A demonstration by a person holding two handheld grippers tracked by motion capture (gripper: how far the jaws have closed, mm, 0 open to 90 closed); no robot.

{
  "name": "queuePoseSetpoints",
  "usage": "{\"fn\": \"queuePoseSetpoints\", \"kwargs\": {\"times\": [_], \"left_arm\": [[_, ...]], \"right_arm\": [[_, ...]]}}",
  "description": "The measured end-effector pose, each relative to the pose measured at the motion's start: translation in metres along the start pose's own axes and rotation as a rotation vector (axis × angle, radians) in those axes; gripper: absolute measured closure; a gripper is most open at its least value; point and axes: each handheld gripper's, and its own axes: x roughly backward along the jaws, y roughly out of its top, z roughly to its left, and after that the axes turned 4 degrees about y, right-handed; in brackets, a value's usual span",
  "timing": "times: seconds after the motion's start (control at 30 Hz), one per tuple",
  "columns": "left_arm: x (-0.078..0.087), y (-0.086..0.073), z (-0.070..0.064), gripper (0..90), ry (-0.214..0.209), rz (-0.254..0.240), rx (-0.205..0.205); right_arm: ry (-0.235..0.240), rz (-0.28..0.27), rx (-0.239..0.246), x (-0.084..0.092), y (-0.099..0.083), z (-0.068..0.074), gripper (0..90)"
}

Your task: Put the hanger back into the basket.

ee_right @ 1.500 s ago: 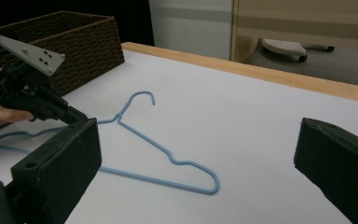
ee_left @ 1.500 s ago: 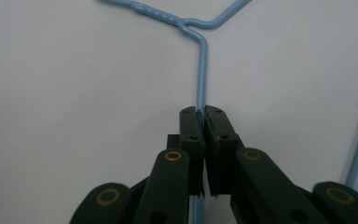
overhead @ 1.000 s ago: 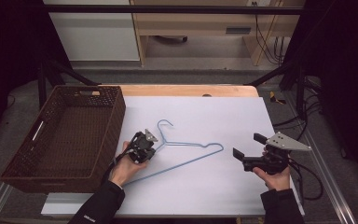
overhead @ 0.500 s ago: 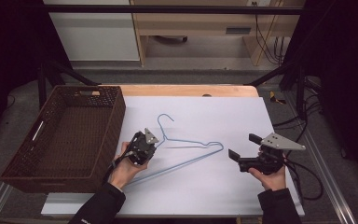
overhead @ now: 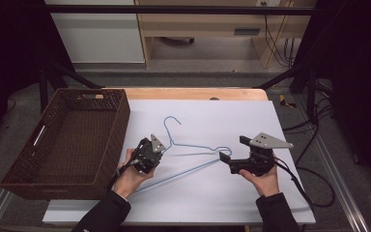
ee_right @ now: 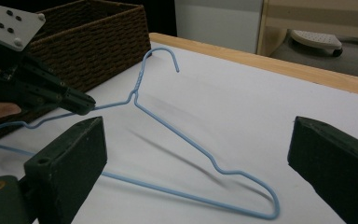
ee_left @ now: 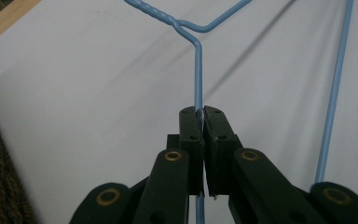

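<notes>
Dark brown woven wicker basket (overhead: 63,145) sits at table's L edge. Left gripper (overhead: 160,147) is clenched on thin blue wire hanger (overhead: 193,154), lying w/ its far end near right gripper (overhead: 228,160), jaws spread wide, empty. Recommended: right should pinch far shoulder bend squarely before lift, keeping hanger level.

Your table (overhead: 198,104) carries a white sheet (overhead: 232,193) with a wooden strip at the far edge. At its left stands a brown wicker basket (overhead: 104,145); a blue hanger (overhead: 193,169) is near the middle.
</notes>
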Motion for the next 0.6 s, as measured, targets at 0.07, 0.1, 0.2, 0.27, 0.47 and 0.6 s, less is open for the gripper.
{"fn": "queuePoseSetpoints", "kwargs": {"times": [0.07, 0.1, 0.2, 0.27, 0.47, 0.6], "left_arm": [[0.002, 0.000, -0.001, 87.1, 0.003, 0.001, -0.005], [0.002, 0.000, -0.002, 87.1, 0.004, -0.004, -0.005], [0.004, -0.001, -0.004, 87.1, 0.006, -0.003, -0.007], [0.006, -0.001, -0.004, 87.0, 0.006, -0.006, -0.007], [0.008, -0.003, -0.004, 87.1, 0.006, -0.014, -0.005], [0.009, -0.003, -0.005, 87.1, 0.008, -0.013, -0.007]], "right_arm": [[0.003, 0.004, 0.001, -0.008, 0.004, 0.003, 6.5], [0.004, 0.007, 0.000, -0.014, 0.006, 0.006, 7.2], [0.009, 0.011, -0.014, -0.030, 0.011, 0.010, 9.1], [0.012, 0.021, -0.018, -0.043, 0.014, 0.013, 9.9], [0.024, 0.048, -0.024, -0.077, 0.021, 0.024, 11.9], [0.031, 0.053, -0.034, -0.095, 0.025, 0.030, 13.2]]}}
